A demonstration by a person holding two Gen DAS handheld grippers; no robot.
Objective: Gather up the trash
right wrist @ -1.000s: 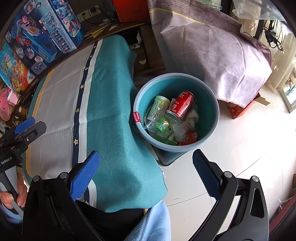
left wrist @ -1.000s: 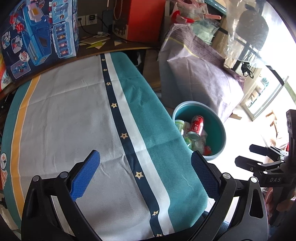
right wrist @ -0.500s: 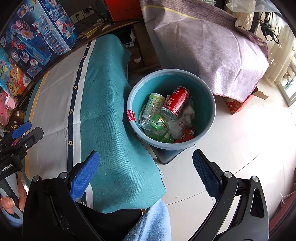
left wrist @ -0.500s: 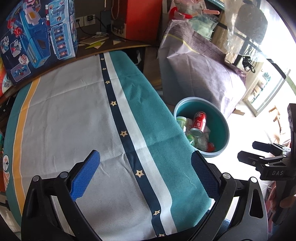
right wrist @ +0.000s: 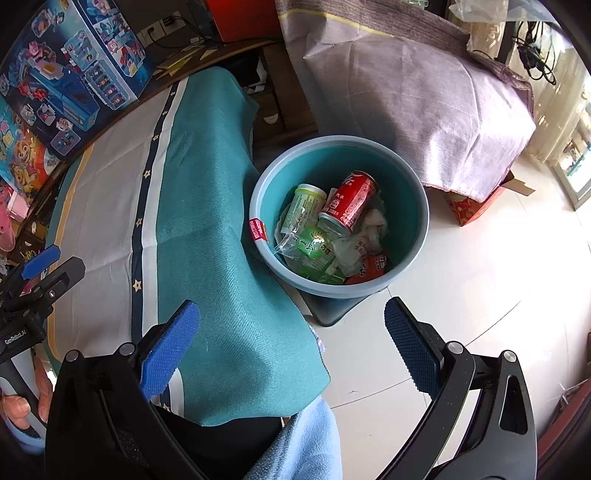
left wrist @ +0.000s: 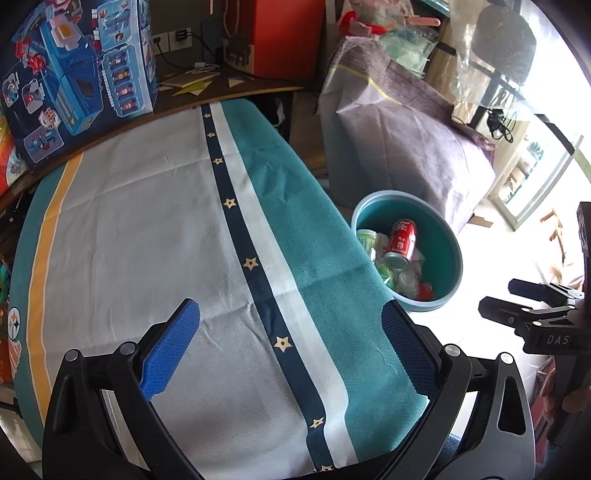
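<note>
A teal bin [right wrist: 413, 192] [left wrist: 448, 243] stands on the floor beside the table's right edge. Inside lie a red soda can [right wrist: 349, 203] [left wrist: 402, 240], a pale green bottle [right wrist: 303, 206], a green packet [right wrist: 314, 245], crumpled paper and a red wrapper [right wrist: 371, 269]. My left gripper [left wrist: 290, 349] hangs open over the striped tablecloth [left wrist: 147, 240], nothing between its blue pads. My right gripper [right wrist: 291, 345] is open above the floor, just in front of the bin, and empty. The other gripper shows at the edge of each view.
A blue toy box [left wrist: 77, 77] and an orange box [left wrist: 284, 33] stand at the table's back. A large purple-covered bundle [right wrist: 413, 96] sits behind the bin. White tile floor [right wrist: 498, 280] spreads to the right. A hand [right wrist: 22, 398] holds the left tool's handle.
Both views have shifted slightly; the bin sits a little further off and more to the left in the right wrist view. Both grippers stay open and empty.
</note>
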